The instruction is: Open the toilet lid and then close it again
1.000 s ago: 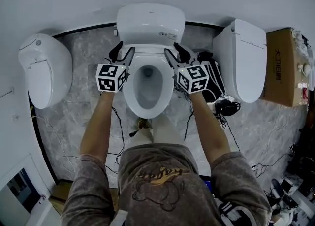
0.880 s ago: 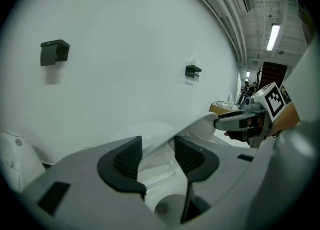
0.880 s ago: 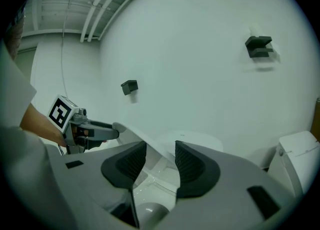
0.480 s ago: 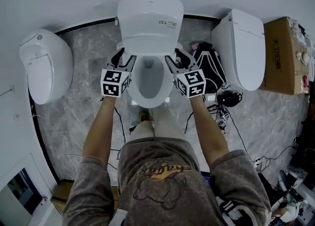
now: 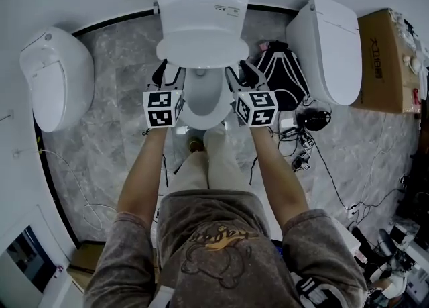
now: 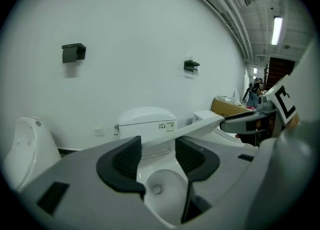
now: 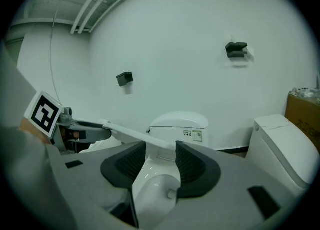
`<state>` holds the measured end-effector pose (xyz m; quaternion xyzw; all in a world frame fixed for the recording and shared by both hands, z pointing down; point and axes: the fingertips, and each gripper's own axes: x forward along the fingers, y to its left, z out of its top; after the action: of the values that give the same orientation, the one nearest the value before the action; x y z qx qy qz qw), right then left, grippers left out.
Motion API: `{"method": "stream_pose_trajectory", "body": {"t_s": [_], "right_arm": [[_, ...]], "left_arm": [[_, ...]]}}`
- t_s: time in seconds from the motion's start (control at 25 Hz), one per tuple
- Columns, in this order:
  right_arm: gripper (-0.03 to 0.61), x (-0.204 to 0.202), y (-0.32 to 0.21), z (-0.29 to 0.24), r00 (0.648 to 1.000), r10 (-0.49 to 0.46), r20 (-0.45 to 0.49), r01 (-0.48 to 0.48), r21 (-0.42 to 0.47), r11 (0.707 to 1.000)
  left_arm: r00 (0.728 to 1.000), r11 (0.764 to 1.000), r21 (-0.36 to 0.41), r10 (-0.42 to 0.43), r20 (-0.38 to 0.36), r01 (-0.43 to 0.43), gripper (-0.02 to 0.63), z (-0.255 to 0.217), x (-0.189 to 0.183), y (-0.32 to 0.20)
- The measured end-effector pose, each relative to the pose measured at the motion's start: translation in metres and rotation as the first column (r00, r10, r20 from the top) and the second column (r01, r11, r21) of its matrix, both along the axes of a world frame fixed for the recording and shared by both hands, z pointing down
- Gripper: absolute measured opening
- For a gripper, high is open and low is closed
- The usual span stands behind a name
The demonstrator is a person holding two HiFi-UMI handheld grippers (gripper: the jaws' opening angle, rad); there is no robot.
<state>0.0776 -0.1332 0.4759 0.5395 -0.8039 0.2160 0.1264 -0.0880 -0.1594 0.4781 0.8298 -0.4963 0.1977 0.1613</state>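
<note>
The white toilet lid [image 5: 201, 28] hangs half lowered over the open bowl [image 5: 201, 102]. My left gripper [image 5: 166, 72] sits under the lid's front left edge and my right gripper [image 5: 242, 72] under its front right edge. In the left gripper view the lid's rim [image 6: 200, 125] crosses just beyond the left gripper [image 6: 157, 151]. In the right gripper view the lid's rim [image 7: 125, 133] crosses beyond the right gripper [image 7: 160, 156]. Both pairs of jaws have just been opening, and no pad presses on the rim. I cannot tell whether the fingertips touch the lid's underside.
A second white fixture [image 5: 53, 78] stands at the left, and another toilet [image 5: 328, 48] at the right. A black backpack [image 5: 285, 75] and loose cables [image 5: 305, 156] lie between the toilets. A cardboard box [image 5: 382, 58] sits far right. The person's legs stand before the bowl.
The lid has swung from upright down towards the bowl and covers more of it. Both grippers have drawn back towards the person along with its front edge.
</note>
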Motion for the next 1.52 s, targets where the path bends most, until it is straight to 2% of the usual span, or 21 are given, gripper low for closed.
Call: {"method": "stream_pose_trajectory", "body": {"t_s": [0.16,0.36,0.48,0.56,0.68,0.76,0.88,1.0,1.12,1.36,1.52], "right_arm": [[0.186,-0.002,0.02,0.013,0.998,0.012,0.063,-0.01,-0.028,1.0],[0.138,-0.006,0.037,0.017,0.993,-0.008,0.116,0.009,-0.009,1.0],[0.137,-0.008,0.045,0.023,0.993,-0.016,0.119,0.017,-0.012,1.0],[0.133,-0.009,0.05,0.027,0.991,-0.024,0.132,0.026,-0.012,1.0],[0.118,-0.015,0.053,0.029,0.987,-0.059,0.147,0.06,-0.002,0.998],[0.112,-0.02,0.059,0.031,0.986,-0.091,0.137,0.091,0.003,0.996],[0.095,-0.026,0.065,0.021,0.983,-0.11,0.146,0.107,0.033,0.994],[0.095,-0.03,0.069,0.008,0.975,-0.112,0.191,0.104,0.049,0.993],[0.095,-0.037,0.073,0.006,0.974,-0.121,0.193,0.111,0.059,0.992],[0.095,-0.042,0.085,0.029,0.982,-0.118,0.15,0.114,0.039,0.993],[0.089,-0.039,0.094,0.035,0.985,-0.107,0.132,0.102,0.048,0.994]], "left_arm": [[1.0,1.0,-0.005,0.017,0.012,-0.017,0.204,0.012,-0.002,0.018],[0.999,1.0,-0.008,0.025,0.02,-0.024,0.204,0.02,-0.004,0.03],[1.0,0.999,-0.034,-0.008,-0.007,0.008,0.204,0.027,-0.007,0.04],[0.998,0.998,-0.057,-0.031,-0.056,0.028,0.199,0.03,-0.01,0.049],[0.991,0.996,-0.076,-0.048,-0.122,0.038,0.102,0.039,-0.013,0.066],[0.987,0.997,-0.057,-0.063,-0.146,0.055,0.068,0.043,-0.015,0.076],[0.978,0.995,0.0,-0.094,-0.187,0.095,0.064,0.03,-0.022,0.08],[0.976,0.997,0.03,-0.063,-0.208,0.07,0.066,0.015,-0.013,0.075],[0.973,0.997,0.034,-0.054,-0.226,0.063,0.074,0.007,-0.007,0.074],[0.977,0.997,0.041,-0.051,-0.206,0.061,0.074,0.018,0.0,0.083],[0.982,0.997,0.052,-0.043,-0.182,0.053,0.042,0.023,0.003,0.092]]}}
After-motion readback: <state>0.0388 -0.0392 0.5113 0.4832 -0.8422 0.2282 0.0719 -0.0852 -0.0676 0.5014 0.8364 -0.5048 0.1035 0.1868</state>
